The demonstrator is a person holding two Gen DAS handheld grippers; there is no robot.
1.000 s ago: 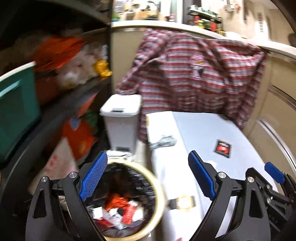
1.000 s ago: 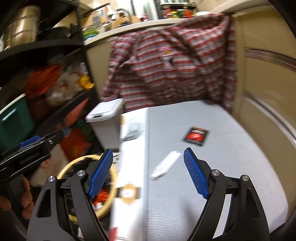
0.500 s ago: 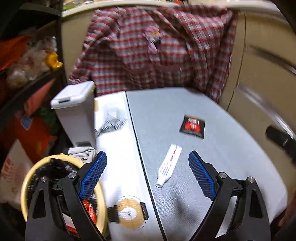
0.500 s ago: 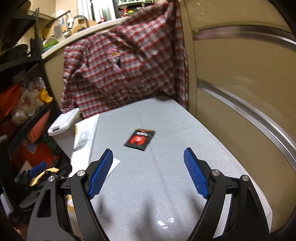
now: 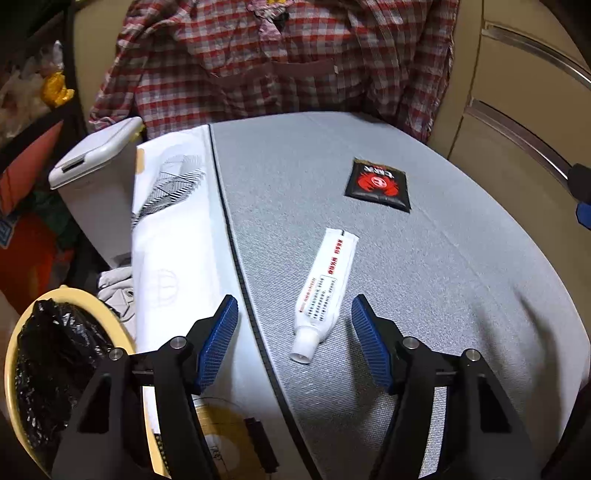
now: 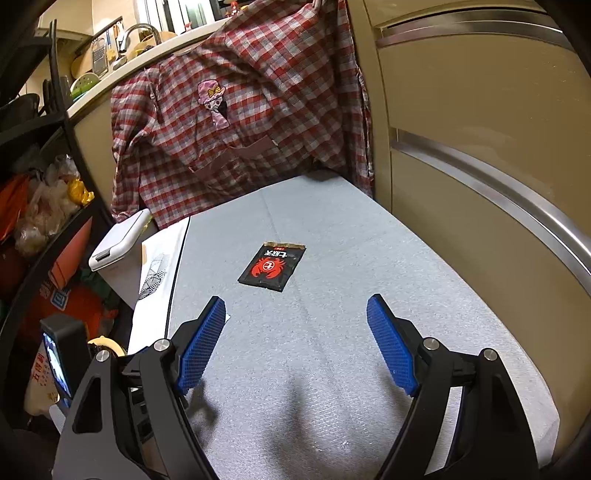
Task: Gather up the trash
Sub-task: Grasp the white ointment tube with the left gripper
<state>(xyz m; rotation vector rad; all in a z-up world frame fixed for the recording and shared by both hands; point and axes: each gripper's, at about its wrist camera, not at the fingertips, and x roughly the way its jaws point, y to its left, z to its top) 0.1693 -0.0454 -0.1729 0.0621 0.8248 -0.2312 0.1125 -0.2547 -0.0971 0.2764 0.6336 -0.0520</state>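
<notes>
Left gripper (image 5: 293,325): jaws closing around the white tube (image 5: 325,291), pads not touching it.
Right gripper (image 6: 295,343): wide open, empty, above the grey mat (image 6: 332,369).
Black packet (image 6: 272,266): flat on mat, ahead.

A cramped home kitchen corner.
Chrome curved tap (image 6: 138,31) and metal box grater (image 6: 98,56) on the pale counter; red-checked cotton shirt (image 6: 236,122) hanging; black shelf rack (image 6: 55,122) stuffed with bags.
</notes>
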